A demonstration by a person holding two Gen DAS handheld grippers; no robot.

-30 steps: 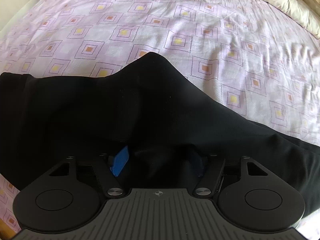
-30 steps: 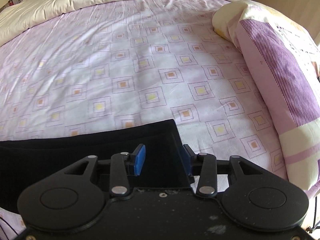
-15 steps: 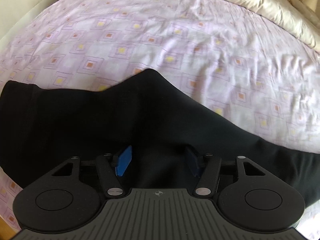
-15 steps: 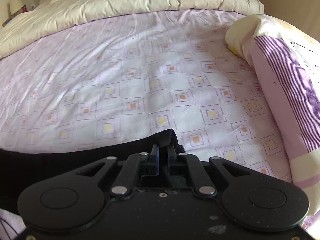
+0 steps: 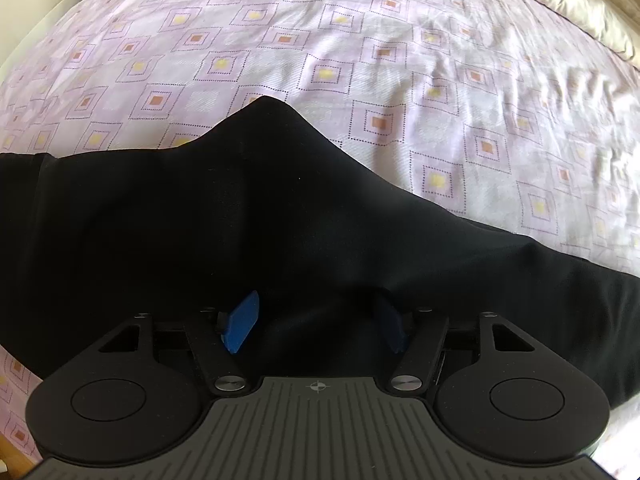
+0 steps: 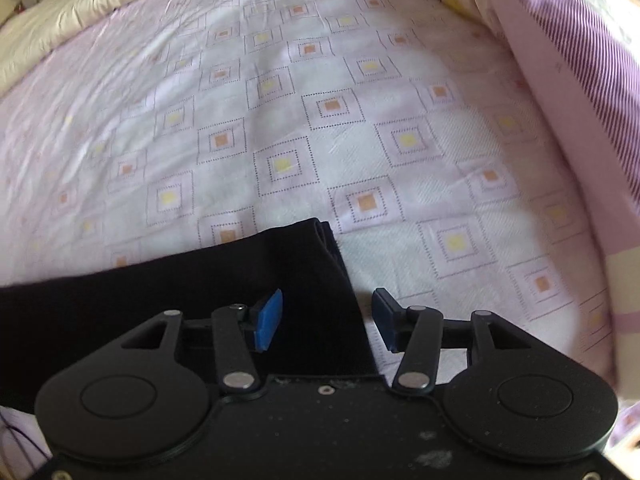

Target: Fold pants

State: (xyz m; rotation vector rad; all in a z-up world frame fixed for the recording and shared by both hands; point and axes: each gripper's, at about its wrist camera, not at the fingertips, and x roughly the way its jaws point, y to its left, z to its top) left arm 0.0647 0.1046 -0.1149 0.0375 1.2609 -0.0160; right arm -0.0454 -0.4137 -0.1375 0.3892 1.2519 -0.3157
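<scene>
At the bottom of the right wrist view, the right gripper point(image 6: 326, 322) has sprung apart after being pinched together half a second ago, so the pants point(image 6: 208, 292) end lies released at lower left. The left gripper point(image 5: 316, 322) remains open over black cloth across mid-frame. Beyond spreads the patterned sheet point(image 6: 280, 120); this fold looks placed
</scene>
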